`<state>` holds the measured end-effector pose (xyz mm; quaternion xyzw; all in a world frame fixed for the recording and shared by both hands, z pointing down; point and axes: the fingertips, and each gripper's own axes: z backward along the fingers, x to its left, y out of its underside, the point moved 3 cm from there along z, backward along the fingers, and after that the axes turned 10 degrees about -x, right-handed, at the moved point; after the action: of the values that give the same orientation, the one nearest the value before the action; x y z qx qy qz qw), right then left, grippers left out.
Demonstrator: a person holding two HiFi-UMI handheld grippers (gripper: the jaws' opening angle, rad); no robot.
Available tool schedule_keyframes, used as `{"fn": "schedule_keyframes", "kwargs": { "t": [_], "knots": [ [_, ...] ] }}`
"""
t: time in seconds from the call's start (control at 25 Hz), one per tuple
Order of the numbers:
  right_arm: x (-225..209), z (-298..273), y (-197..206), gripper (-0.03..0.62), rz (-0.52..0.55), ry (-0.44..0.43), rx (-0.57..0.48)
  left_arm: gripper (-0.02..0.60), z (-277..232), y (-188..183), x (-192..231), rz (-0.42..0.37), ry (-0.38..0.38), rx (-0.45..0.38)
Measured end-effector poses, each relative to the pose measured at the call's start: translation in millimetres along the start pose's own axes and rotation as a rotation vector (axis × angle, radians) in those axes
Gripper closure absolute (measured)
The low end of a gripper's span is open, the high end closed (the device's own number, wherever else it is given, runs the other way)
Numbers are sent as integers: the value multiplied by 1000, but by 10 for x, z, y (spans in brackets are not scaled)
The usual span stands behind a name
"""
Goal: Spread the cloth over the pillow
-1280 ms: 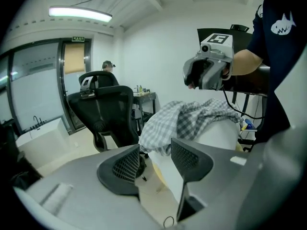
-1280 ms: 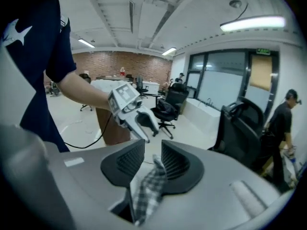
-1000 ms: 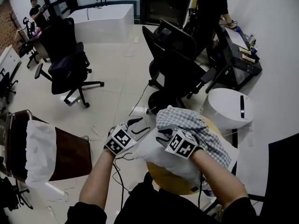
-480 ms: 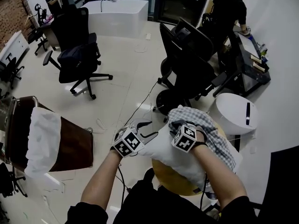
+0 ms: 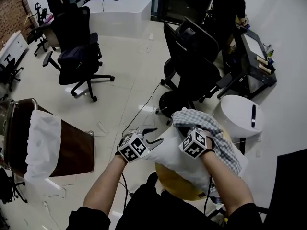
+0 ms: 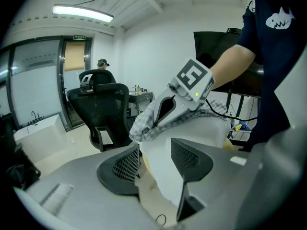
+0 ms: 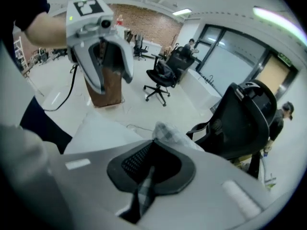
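Two roles: your right gripper [image 7: 152, 153] pinches the checked cloth [image 5: 213, 134], bunched on the white pillow's [image 5: 168, 152] far-right side, probably for pulling. The left gripper [image 6: 156, 158], spread, straddles the pillow's left corner, likely as an anchor.

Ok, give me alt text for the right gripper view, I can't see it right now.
The right gripper has just closed its jaws on a fold of the checked cloth, which bunches beyond them on the white pillow. The left gripper hangs open at upper left, office chairs behind.
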<state>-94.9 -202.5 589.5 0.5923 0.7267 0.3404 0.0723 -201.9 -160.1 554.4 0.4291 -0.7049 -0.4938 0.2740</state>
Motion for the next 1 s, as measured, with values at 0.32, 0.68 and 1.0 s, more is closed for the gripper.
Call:
{"fn": "schedule_keyframes", "kwargs": {
  "t": [0.32, 0.68, 1.0],
  "knots": [
    [-300, 715, -406, 586, -270, 70, -275, 387, -354, -193, 17, -169, -42, 40],
    [-356, 1124, -448, 586, -368, 99, -396, 296, -788, -340, 89, -557, -21, 164],
    [-312, 1252, -447, 586, -401, 101, -440, 448, -907, -319, 136, -701, -119, 197]
  ]
}}
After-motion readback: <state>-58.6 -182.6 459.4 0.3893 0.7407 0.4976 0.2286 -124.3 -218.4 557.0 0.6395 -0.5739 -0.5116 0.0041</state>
